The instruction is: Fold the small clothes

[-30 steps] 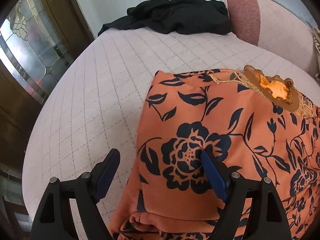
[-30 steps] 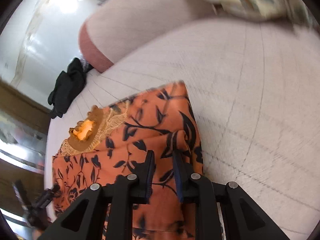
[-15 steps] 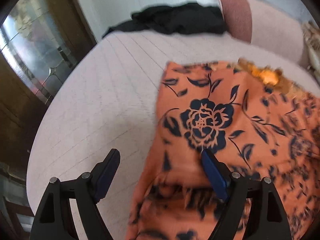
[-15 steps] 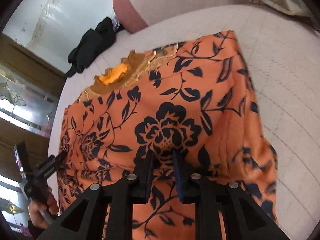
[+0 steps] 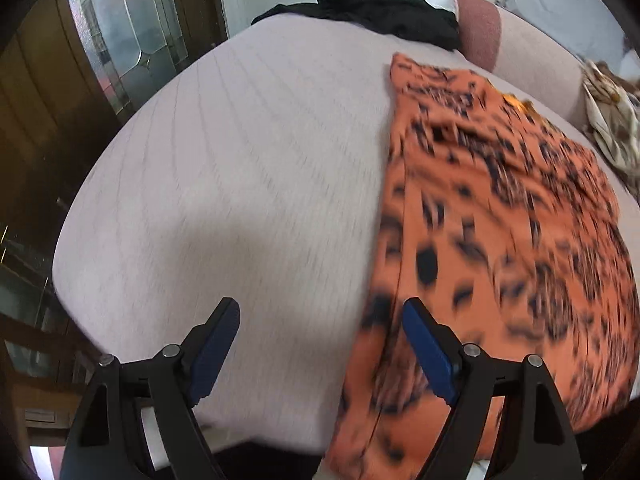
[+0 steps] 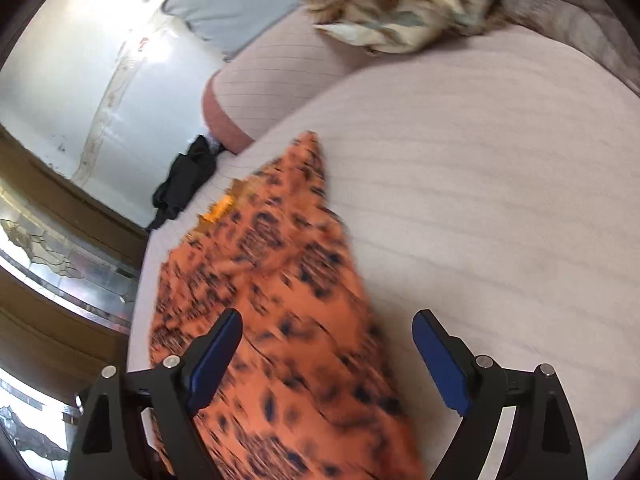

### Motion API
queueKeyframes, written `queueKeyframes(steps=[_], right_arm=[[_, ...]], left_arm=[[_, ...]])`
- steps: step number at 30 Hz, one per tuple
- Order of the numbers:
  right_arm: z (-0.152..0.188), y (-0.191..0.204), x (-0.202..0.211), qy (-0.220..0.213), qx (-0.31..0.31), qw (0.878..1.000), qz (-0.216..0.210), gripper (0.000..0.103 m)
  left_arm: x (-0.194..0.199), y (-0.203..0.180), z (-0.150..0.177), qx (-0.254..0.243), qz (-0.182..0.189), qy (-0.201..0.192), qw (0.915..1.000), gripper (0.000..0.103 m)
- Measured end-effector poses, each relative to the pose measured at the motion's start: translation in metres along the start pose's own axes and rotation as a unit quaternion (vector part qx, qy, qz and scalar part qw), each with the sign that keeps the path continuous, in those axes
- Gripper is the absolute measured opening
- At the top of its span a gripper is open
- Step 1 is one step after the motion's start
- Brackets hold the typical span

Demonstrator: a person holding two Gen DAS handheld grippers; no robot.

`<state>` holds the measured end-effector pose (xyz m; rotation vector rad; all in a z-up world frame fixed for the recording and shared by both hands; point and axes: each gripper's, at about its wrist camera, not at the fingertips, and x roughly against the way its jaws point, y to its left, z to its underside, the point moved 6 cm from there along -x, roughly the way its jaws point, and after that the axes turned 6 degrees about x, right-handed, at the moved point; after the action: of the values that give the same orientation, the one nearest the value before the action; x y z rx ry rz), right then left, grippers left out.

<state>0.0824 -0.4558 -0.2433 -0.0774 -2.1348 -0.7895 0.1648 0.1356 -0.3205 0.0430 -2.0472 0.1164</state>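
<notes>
Garment: orange floral garment is lying spread along the pale quilted bed, its near end running off the lower edge of both wrist views; blur is smearing the print.
Change: a second ago the right claw was pinching a raised fold of this cloth; now nothing is sitting in its grip, and the cloth is lying flat below it.
Right claw: right claw is opening, its jaws already standing wide; the garment's right edge is passing beneath the gap, with neither pad pressing on it.
Left claw: left claw is hanging wide apart and holding nothing; bare bed is showing between its jaws, and the garment's left edge is lying just under its right finger.
Shift: earlier the left claw was hovering over the flower print; now it is sitting off the cloth's left side.
Meaning: this fold is looking released and laid down, so both claws are probably heading for a new grip, likely along the side edges, for the next fold.
Surroundings: black clothing is lying at the far end of the bed by a pink bolster; a crumpled patterned cloth is waiting well apart from the garment.
</notes>
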Motion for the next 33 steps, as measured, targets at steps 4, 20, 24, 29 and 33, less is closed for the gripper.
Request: queueKeyframes(steps=[4,20,24,29,33], right_arm=[[0.036,-0.028,0.018,0.019,-0.009,1.000,0.005,0.089],[0.112,-0.031,0.011,0.103,0.012,0.994,0.044,0.077],[0.122,-0.014,0.004,0.112,0.077,0.986,0.094,0.050],[0.131,0.009,-0.003,0.141,0.159,0.968,0.135,0.008],[0.117,0.026,0.006,0.153,0.151,0.973,0.080,0.007]], left_arm=[[0.004,0.019,0.035,0.014,0.010,0.035,0.9992,0.084],[0.008,-0.010,0.066,-0.017,0.105,0.066,0.9922,0.023],[0.007,-0.022,0.065,-0.023,0.122,0.065,0.9901,0.039],[0.003,-0.028,0.060,-0.051,0.109,0.065,0.9906,0.008],[0.003,-0.028,0.051,-0.051,0.132,0.080,0.9867,0.007]])
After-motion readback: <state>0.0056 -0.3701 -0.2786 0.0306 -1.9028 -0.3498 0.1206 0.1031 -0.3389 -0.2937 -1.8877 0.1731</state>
